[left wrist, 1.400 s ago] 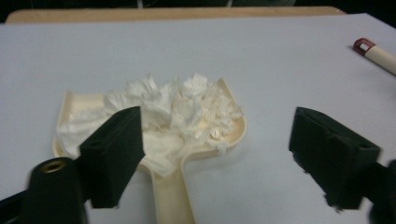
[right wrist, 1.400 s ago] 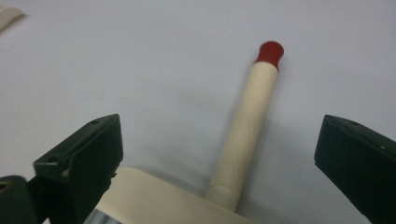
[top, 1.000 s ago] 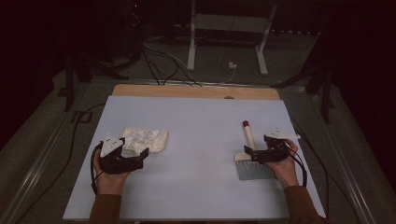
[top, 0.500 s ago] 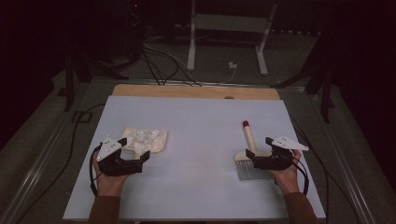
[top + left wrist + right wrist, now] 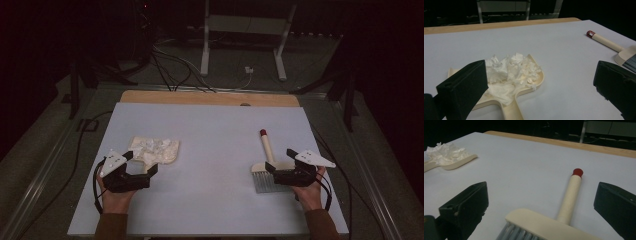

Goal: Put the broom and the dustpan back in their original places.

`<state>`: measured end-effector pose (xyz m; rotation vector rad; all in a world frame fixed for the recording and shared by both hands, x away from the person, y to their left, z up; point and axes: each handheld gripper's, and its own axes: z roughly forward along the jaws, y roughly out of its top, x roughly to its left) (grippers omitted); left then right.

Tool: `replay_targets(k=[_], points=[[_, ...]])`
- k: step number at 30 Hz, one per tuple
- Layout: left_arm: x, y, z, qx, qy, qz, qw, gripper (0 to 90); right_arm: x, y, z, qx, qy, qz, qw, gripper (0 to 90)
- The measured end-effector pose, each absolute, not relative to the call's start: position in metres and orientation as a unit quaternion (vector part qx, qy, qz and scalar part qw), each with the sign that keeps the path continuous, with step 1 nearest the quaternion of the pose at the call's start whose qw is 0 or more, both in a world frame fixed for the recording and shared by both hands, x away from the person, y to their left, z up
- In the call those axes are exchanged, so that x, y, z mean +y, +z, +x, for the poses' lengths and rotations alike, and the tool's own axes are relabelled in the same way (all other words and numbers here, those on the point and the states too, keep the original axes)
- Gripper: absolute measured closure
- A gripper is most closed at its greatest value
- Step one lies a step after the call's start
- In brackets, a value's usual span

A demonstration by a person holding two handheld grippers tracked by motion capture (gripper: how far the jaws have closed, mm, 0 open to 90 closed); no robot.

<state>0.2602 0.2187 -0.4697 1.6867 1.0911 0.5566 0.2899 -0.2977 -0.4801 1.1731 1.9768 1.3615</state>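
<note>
Table, pale blue-grey top with a wooden strip along the far edge, bare across the middle and far half; plenty of open room between the two work spots. Dustpan lies flat on the person's left, cream plastic, heaped with crumpled white paper, its handle pointing back toward the near edge. Brush lies flat on the right, well apart from the pan, bristles toward the person, handle running away and ending in a red cap. Left gripper sits just behind the pan's handle, jaws spread wide, nothing between them; in the left gripper view the handle runs down between the two pads without touching either. Right gripper hovers low at the brush head, jaws likewise spread wide and holding nothing; the head and the base of the handle lie between them. Judgement: the sweeping looks done, paper gathered in the pan, and both tools rest on the table; the step in hand reads as release or pick-up, cannot tell which. Next move for the pan would call for closing squarely on the handle and lifting level, since the loose heap sits close to the open lip. Near table edge is close behind both hands; right edge near the brush hand
</note>
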Motion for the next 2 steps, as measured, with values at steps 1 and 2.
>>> replay_targets(k=[1,2], points=[[0.2189,-0.4696,0.2601,0.452,0.23,0.698,0.505,0.3,-0.2982,-0.4804,0.2894,0.719,0.496,0.428,0.232,0.0],[0.2186,-0.4695,0.2601,0.453,0.23,0.698,0.505,0.3,-0.2986,-0.4808,0.2892,0.719,0.496,0.429,0.232,0.0]])
